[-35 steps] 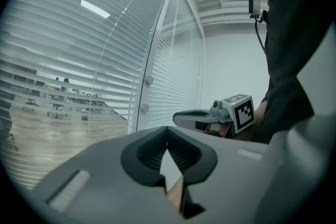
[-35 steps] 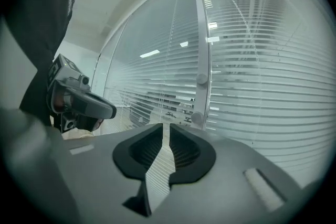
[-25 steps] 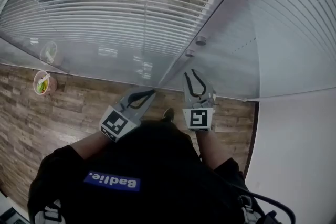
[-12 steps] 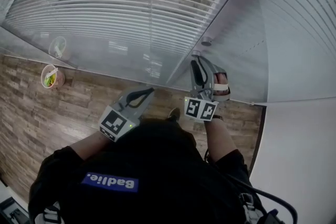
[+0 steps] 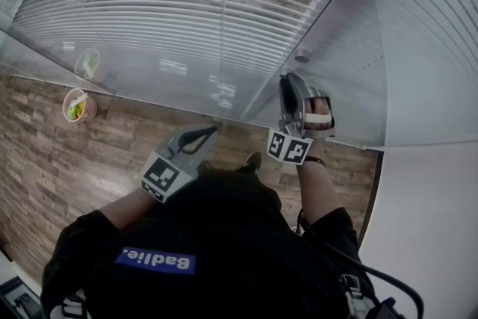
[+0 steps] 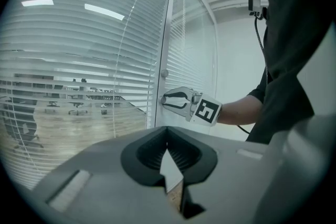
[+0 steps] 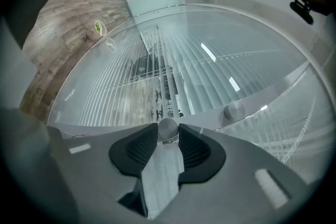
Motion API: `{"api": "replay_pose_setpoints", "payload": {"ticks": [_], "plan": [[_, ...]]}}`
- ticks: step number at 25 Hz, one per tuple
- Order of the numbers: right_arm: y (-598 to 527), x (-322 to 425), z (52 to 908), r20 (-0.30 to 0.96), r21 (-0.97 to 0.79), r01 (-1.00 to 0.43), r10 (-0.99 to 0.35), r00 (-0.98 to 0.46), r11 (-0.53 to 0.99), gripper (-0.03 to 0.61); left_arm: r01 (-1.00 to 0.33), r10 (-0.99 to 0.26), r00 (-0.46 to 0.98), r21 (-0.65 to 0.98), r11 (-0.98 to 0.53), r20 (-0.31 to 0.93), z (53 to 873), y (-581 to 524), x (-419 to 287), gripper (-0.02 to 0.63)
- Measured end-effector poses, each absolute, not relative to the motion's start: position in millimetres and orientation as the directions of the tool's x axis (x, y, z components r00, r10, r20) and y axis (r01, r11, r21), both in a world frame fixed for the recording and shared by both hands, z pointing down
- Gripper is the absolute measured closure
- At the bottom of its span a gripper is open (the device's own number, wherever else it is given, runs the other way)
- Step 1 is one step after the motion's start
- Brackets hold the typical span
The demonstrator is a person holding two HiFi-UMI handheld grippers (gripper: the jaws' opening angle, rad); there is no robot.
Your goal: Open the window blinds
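A glass wall with slatted blinds (image 5: 172, 19) sealed behind the panes is filling most of the head view, and an upright frame post (image 5: 314, 7) is dividing it into two panes. On the pane to the left of the post the slats are letting a room beyond show through; on the pane to the right they are reading as a nearly solid white sheet. The person is standing close in front of the post on a wood-plank floor (image 5: 45, 160). The right gripper (image 5: 290, 80) is reaching up to the post, and its jaws are clamping a small round knob (image 7: 168, 126) that is sticking out from the post's face, one pad on each side of it. A second knob (image 7: 234, 110) of the same kind is sitting on the post just above the first, untouched. The left gripper (image 5: 211, 133) is hanging low, to the left of the post's foot and close to the person's body; its jaws are resting together with nothing between them. A cup (image 5: 79, 105) holding something green is standing on the floor, well to the left of the post. The step in hand looks like the taking of the knob that tilts the slats. The next move is probably calling for a turn of the wrist about the knob's axis, with the clamp kept firm so that the smooth knob is not slipping; which way opens the slats cannot be told from here.
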State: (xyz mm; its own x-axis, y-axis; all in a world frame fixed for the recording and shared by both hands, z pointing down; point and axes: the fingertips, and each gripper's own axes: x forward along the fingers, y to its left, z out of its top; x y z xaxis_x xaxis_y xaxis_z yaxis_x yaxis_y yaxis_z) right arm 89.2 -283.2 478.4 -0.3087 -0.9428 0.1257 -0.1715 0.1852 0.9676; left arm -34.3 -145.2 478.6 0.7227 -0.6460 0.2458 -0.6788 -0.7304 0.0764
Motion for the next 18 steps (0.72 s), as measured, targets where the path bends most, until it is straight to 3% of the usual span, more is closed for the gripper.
{"api": "replay_pose_setpoints", "payload": {"ticks": [7,18], "plan": [[-288.3,89.0,476.8,0.103,0.983,-0.118,-0.949,-0.297,0.143,0.473,-0.684,-0.648,0.718,0.084,-0.725,0.254,480.3,-144.0,-42.5,0.614],[-287.4,90.9,484.7,0.162,0.978,0.179,-0.919,-0.358,0.102,0.472,-0.676,-0.647,0.728,0.077,-0.733,0.228,478.5,-143.9,-40.5,0.614]]}}
